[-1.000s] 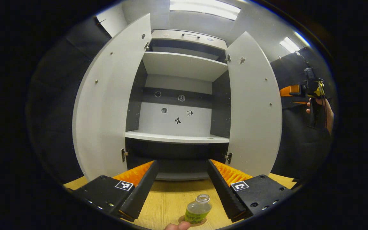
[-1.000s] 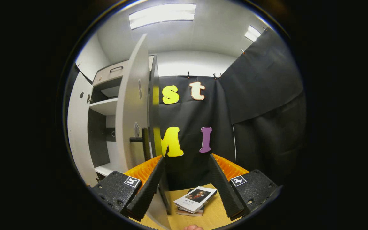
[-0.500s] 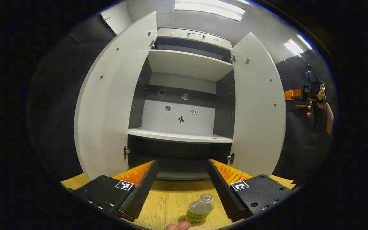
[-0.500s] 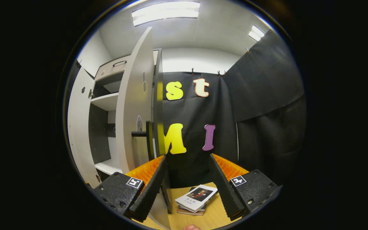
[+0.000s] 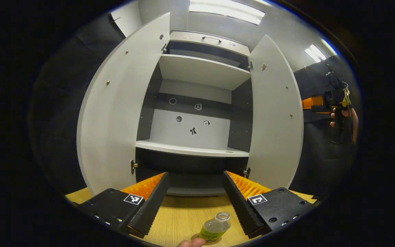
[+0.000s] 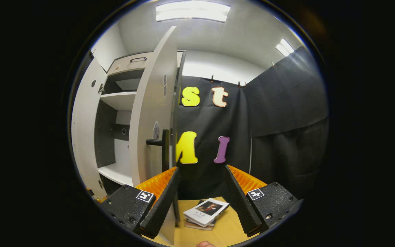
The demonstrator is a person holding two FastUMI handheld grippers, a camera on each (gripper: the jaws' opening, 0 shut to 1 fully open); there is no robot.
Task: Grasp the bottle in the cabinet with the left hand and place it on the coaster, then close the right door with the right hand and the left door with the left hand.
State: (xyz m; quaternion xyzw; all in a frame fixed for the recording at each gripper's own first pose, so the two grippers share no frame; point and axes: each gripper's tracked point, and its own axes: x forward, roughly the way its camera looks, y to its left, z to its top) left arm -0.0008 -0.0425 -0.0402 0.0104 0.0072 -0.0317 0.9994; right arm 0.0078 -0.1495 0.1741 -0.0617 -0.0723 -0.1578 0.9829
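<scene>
**Fingers spread on both grippers, bottle on the coaster**

Fingers of the left gripper (image 5: 195, 202) stand wide apart and hold nothing. Between them, low on the light wooden table (image 5: 178, 219), the small clear plastic bottle with a green label (image 5: 214, 228) stands without cap on the round brown coaster (image 5: 197, 237). Beyond is the grey cabinet with its left door (image 5: 115, 113) and right door (image 5: 274, 116) both open. The right gripper (image 6: 201, 199) is also wide and empty, near the right door's dark bar handle (image 6: 163, 145), above a stack of books (image 6: 204, 214).
</scene>
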